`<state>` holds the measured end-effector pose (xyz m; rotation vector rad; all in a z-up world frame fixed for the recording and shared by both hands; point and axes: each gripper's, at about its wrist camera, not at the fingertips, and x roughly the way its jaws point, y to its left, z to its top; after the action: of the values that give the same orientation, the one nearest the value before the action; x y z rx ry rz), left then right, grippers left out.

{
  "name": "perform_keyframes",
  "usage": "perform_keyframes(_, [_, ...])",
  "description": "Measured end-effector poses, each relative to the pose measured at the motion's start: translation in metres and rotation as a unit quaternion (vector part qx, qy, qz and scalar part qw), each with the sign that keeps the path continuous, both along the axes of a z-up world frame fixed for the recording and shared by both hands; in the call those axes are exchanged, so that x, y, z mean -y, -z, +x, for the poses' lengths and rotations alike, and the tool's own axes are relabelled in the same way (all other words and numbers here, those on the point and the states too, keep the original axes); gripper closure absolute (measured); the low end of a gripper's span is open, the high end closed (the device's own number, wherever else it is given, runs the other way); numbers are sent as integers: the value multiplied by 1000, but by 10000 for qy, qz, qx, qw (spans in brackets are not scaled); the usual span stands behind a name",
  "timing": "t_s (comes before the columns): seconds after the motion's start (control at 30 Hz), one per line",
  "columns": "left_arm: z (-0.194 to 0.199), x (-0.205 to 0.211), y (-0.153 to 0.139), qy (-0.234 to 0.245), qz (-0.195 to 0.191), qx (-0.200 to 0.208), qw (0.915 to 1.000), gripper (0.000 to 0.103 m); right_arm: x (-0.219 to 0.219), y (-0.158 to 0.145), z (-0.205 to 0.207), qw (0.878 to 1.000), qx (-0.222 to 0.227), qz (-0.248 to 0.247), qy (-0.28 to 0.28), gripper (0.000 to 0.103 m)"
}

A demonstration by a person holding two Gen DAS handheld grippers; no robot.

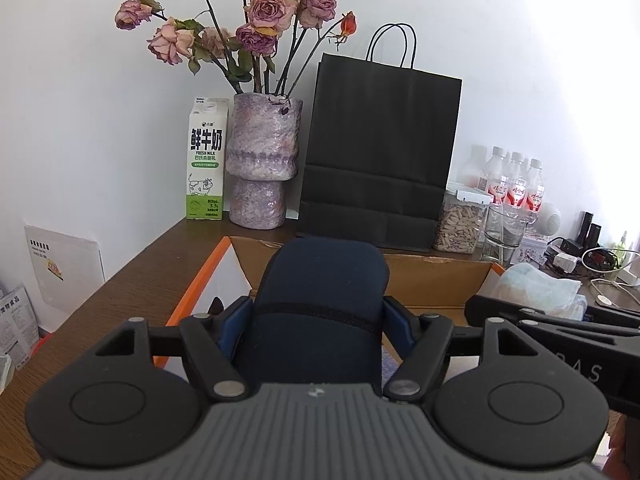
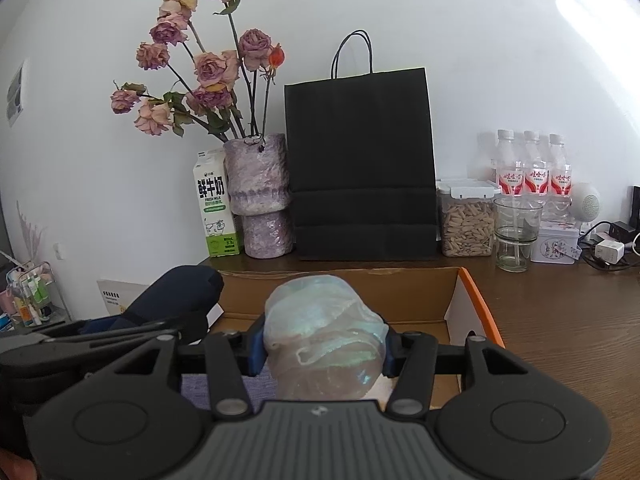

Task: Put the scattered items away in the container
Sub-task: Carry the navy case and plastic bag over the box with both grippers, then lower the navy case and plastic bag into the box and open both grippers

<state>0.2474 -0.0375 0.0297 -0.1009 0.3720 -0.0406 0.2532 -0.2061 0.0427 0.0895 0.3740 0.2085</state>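
My left gripper (image 1: 316, 320) has its blue pads against a dark blue padded pouch (image 1: 320, 292), jaws wide around it, above the open cardboard box (image 1: 436, 280). My right gripper (image 2: 322, 350) is clamped on a pale bundle wrapped in clear plastic (image 2: 324, 328), also over the box. Both loads block the box floor; only a patch of purple cloth (image 2: 224, 390) shows. What the bundle holds I cannot make out.

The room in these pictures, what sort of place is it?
Probably a home: a wooden table against a white wall, with dried roses in a vase, a milk carton and a jar of seeds.
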Motion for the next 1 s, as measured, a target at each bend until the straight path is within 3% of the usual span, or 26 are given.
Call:
perform_keyframes(0.07, [-4,2,-2,-282,163,173,9993,14,2,-1,-1,9999,49,8,98,45])
perform_keyframes(0.1, [-5,2,-3,-449,241,252,9984,4,3,-2,-2,9998,82,19,176,35])
perform_keyframes(0.13, [-7,2,-4,-597,279,331,9973,0,6,-2,-3,9995,127,40,298,20])
perform_keyframes(0.2, [-10,-1,-6,-633,215,439,9968,0,11,-4,-5,9986,212,116,463,0])
perform_keyframes(1.0, [-13,0,-2,-546,278,411,9973,0,10,-11,-18,9978,457,83,469,0])
